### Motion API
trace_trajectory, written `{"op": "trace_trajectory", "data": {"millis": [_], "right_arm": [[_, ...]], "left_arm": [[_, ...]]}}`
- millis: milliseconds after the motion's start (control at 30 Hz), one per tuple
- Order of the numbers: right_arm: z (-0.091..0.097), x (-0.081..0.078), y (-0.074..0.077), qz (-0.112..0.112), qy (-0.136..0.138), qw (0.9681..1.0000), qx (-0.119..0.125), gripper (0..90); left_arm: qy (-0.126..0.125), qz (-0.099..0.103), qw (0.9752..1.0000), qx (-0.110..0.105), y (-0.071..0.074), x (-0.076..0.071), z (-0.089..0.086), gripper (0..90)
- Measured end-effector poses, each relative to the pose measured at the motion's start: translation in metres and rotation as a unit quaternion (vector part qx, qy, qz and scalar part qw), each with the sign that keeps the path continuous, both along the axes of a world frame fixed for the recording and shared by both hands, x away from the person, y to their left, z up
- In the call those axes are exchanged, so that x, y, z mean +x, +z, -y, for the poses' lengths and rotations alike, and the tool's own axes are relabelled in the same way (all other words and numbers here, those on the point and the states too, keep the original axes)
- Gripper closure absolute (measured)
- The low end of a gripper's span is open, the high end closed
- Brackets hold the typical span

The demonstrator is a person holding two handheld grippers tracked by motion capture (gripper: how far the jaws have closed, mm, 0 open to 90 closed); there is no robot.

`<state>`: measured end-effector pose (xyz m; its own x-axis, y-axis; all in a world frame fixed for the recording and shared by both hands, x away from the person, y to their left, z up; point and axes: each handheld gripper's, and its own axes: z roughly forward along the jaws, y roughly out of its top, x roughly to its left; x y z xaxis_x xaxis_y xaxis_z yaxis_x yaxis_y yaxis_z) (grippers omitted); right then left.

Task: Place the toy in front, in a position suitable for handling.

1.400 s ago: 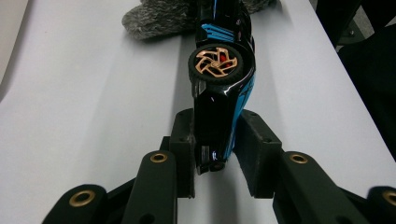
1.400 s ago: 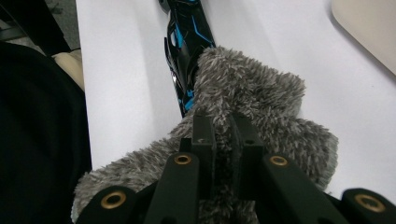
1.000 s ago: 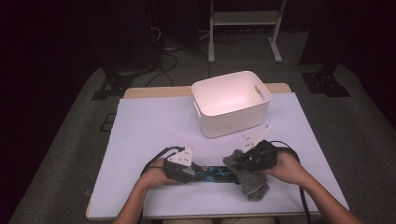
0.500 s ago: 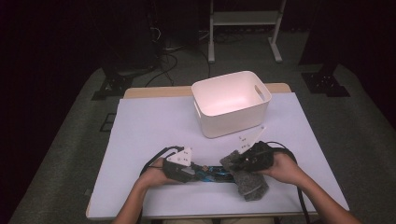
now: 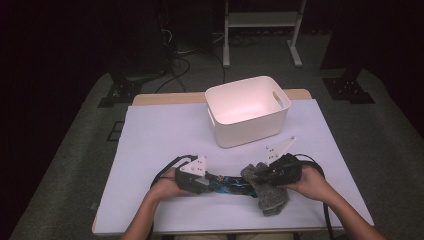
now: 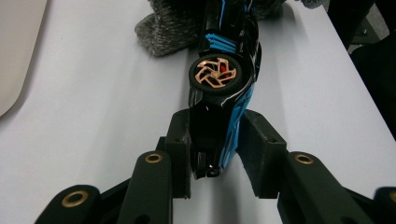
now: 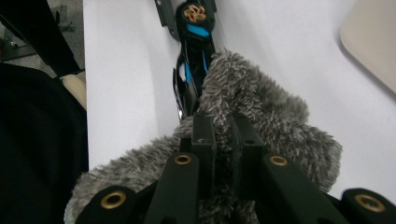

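Observation:
A black and blue toy car [image 5: 230, 181] with gold wheels lies on its side on the white table [image 5: 165, 135], near the front edge. My left gripper [image 5: 212, 182] is shut on one end of the car [image 6: 219, 74], and its pads [image 6: 180, 140] press on the body behind a wheel. My right gripper [image 5: 262, 175] is shut on a grey fuzzy cloth [image 5: 270, 195]. In the right gripper view the cloth [image 7: 261, 107] bunches around the jaws and lies against the car [image 7: 191, 60]. The car's far end is hidden under the cloth [image 6: 168, 28].
An empty white bin [image 5: 250, 125] with handle slots stands at the back middle of the table, behind both hands. The table's front edge runs just below the forearms. Dark floor, cables and stand legs lie beyond the table.

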<state>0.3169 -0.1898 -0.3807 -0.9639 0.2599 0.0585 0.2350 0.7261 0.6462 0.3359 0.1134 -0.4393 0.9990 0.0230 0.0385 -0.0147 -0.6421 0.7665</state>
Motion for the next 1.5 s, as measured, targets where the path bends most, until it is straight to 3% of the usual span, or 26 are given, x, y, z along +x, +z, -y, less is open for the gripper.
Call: {"op": "trace_trajectory", "data": {"millis": [167,500,600,633,733,800,1067,1133,1267,1500], "right_arm": [[-0.013,-0.002,0.002,0.006,0.018,0.9998,-0.003,81.2],[0.003,-0.006,-0.002,-0.002,0.005,0.9999,0.009,81.2],[0.002,-0.006,-0.003,-0.002,0.009,0.9999,0.009,81.2],[0.001,-0.007,-0.003,-0.002,0.008,0.9999,0.01,81.2],[0.001,-0.011,-0.003,-0.003,0.01,0.9999,0.013,81.3],[0.0,-0.014,-0.003,-0.002,0.014,0.9998,0.014,81.3],[-0.001,-0.025,-0.004,0.009,0.026,0.9995,0.014,81.3],[-0.001,-0.027,-0.004,0.007,0.026,0.9995,0.015,81.3],[-0.003,-0.032,-0.004,0.006,0.034,0.9993,0.013,81.3],[-0.006,-0.038,-0.005,0.001,0.051,0.9987,0.008,81.3]], "left_arm": [[0.002,-0.005,0.9999,-0.011,0.003,-0.001,-0.002,66.5],[0.005,-0.026,0.9993,-0.026,0.011,-0.001,-0.005,62.2],[0.005,-0.041,0.9987,-0.03,0.012,0.0,-0.006,56.8],[0.006,-0.063,0.9975,-0.031,0.014,0.001,-0.006,53.3],[0.009,-0.061,0.9977,-0.028,0.016,0.001,-0.006,47.3],[0.022,-0.09,0.9951,-0.034,0.018,0.004,-0.006,45.0],[0.025,-0.119,0.9919,-0.035,0.016,0.004,-0.006,40.3],[0.024,-0.127,0.9912,-0.029,0.015,0.004,-0.004,38.5],[0.018,-0.123,0.9921,0.015,0.011,-0.001,0.005,35.6],[0.011,-0.139,0.9901,0.017,0.007,-0.004,0.004,34.5]]}}
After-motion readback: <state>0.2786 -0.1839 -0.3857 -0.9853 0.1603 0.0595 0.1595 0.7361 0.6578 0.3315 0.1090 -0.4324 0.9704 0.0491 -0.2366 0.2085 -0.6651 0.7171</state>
